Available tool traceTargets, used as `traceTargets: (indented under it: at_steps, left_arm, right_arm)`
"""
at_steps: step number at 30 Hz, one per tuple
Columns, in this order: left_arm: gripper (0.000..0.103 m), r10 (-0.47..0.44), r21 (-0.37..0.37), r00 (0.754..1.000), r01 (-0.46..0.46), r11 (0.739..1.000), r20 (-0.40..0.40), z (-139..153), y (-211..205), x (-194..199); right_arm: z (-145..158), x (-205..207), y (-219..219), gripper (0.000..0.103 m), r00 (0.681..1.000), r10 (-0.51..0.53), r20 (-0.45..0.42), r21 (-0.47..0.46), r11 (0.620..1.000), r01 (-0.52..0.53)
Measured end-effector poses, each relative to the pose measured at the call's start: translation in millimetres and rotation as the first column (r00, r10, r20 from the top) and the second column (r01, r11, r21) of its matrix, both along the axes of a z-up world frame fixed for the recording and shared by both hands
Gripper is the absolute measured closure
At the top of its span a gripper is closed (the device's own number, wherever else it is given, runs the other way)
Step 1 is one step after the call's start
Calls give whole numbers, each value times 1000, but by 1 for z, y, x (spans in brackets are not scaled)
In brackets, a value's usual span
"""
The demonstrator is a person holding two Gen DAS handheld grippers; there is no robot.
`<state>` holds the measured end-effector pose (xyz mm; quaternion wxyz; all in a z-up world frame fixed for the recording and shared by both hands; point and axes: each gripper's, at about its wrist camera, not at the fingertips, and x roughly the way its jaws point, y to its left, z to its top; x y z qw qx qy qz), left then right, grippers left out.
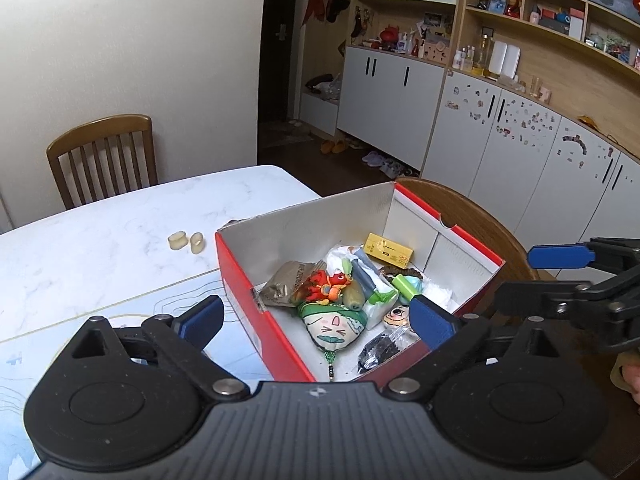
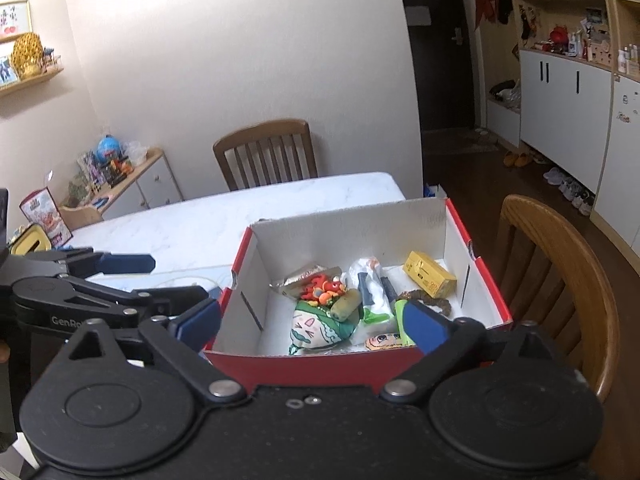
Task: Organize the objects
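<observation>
An open red shoebox (image 1: 244,280) (image 2: 320,364) with a white inside stands on the marble table (image 1: 100,240). In it lie a yellow carton (image 1: 389,251) (image 2: 430,274), a red dragon toy (image 1: 326,286) (image 2: 324,288), a green-capped face pouch (image 1: 334,326) (image 2: 316,326), a tissue pack (image 2: 372,288) and other small things. My left gripper (image 1: 316,322) (image 2: 176,278) stands open over the box's near left corner, holding nothing. My right gripper (image 2: 312,324) (image 1: 514,276) is open too, its fingers astride the box's near wall, also holding nothing.
Two small pale rings (image 1: 186,242) lie on the table left of the box. One wooden chair (image 1: 100,152) (image 2: 268,152) stands at the table's far side, another (image 1: 480,220) (image 2: 560,280) right beside the box. White cabinets (image 1: 500,140) line the right wall.
</observation>
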<state>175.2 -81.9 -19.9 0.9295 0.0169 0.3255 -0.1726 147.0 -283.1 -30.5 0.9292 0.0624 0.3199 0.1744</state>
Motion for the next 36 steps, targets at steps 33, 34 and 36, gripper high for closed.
traceTargets:
  at_steps: [33,34,36]
  left_arm:
    - [3,-21,-4,999,21,1000,27,-4,21,-14]
    - [3,-22,-4,999,22,1000,27,-4,21,-14]
    - [3,-25,-9,999,25,1000,25,-4,22,-13]
  right_arm:
    - [-6,-27,23,2,997,-80,-14,27,996,81]
    - [-6,-27,23,2,997,-81,-15,27,996,81]
    - [-6,-27,22,2,997,-80,-15,28,996,81]
